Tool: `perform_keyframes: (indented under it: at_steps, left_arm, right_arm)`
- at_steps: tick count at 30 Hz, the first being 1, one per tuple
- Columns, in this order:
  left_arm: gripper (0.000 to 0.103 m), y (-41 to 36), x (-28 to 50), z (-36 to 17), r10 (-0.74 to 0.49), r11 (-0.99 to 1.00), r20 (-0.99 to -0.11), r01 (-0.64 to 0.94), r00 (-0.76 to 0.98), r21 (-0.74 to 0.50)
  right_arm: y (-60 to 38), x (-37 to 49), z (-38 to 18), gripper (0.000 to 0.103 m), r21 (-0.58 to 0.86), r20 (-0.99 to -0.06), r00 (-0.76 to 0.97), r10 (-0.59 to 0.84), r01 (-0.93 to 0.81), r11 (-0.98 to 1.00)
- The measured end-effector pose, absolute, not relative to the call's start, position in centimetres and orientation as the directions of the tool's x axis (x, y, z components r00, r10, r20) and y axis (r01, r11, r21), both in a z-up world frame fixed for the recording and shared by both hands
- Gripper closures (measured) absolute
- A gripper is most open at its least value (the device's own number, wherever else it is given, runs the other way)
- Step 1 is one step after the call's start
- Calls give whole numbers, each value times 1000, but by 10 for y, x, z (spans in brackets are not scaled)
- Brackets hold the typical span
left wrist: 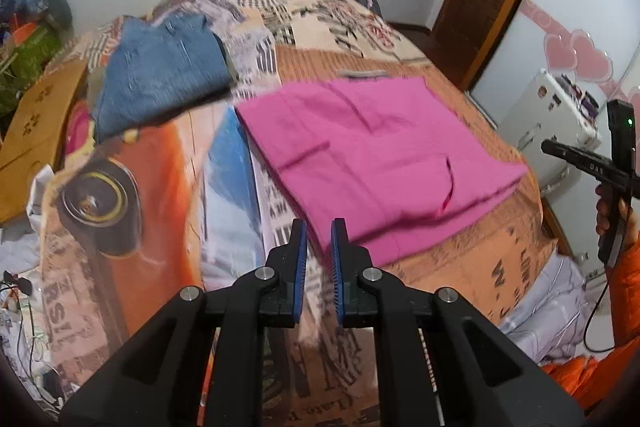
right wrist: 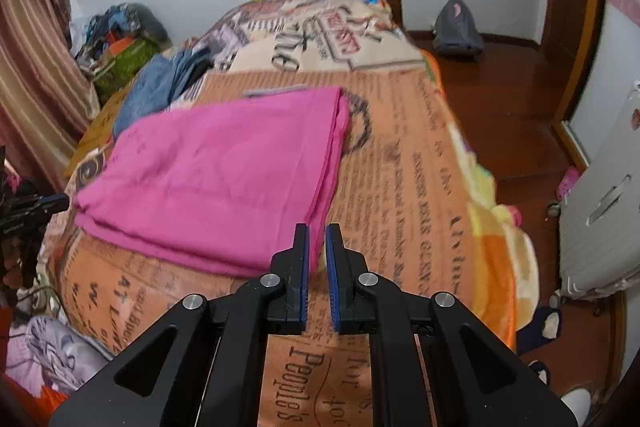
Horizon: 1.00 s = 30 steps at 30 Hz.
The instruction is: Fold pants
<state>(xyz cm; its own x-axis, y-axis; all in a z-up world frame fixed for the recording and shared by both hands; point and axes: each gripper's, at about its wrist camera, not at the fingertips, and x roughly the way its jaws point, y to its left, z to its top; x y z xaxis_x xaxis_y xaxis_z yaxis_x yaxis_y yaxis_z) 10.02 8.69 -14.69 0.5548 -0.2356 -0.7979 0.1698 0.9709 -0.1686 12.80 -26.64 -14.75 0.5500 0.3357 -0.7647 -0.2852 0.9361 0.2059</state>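
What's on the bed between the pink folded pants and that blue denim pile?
Only printed bedspread: a bare strip separates the folded pink pants from the blue denim garment, seen best in the left wrist view.

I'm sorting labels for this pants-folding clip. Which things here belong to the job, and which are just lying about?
Job: pink pants, folded on the bed blanket; left gripper and right gripper, both empty.

Lying about: folded jeans, grey backpack, white suitcase.
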Motion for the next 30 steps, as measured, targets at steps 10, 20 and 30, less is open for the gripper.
perform_keyframes:
  at_steps: [10,20,30]
  left_arm:
    - [86,43,132,-147,-265,963,-774,189,575,-190]
    - [81,31,117,-186,-201,975,-813,192,546,-113]
    - [76,69,141,-158,-149,988,-800,111,581,-103]
  right_arm:
    - [-214,140,-132,77,217,-712,553,432,-411,885]
    - [-187,140,-191,76,239,-795,423,434,-439,866]
    - [-208,149,-175,74,163,-819,446,362,-423,891]
